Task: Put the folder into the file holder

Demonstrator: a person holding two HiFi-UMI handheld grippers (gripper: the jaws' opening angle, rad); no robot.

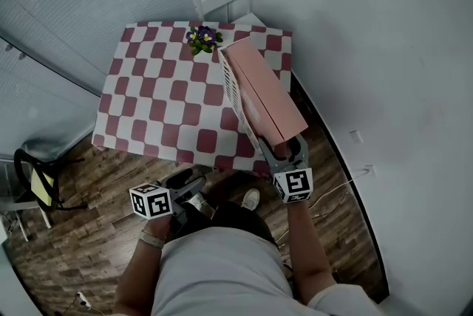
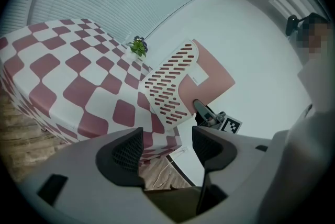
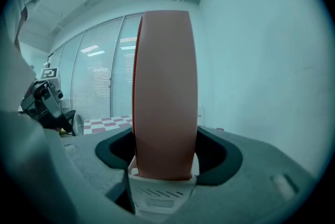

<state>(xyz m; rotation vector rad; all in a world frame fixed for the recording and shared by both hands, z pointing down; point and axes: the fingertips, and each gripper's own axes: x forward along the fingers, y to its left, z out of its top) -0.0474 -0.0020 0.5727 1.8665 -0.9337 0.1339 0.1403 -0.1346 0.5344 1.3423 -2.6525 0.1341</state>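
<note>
Head view: pink flat folder [image 1: 264, 97] sits in white slotted plastic file holder [image 1: 233, 89] at right edge of red-and-white checked table [image 1: 159, 97], long axis running straight away from your right gripper [image 1: 284, 150]. Its jaws stand apart around folder's near end, not clamping. Your left gripper [image 1: 194, 180]: jaws parted, empty, farther off.

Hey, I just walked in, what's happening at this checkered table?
A person is working with two handheld grippers. The pink folder stands in the white file holder at the right edge of the checkered table. The right gripper is at the folder's near end, jaws either side and apparently not pinching it. The left gripper hangs open and empty below the table edge.
</note>
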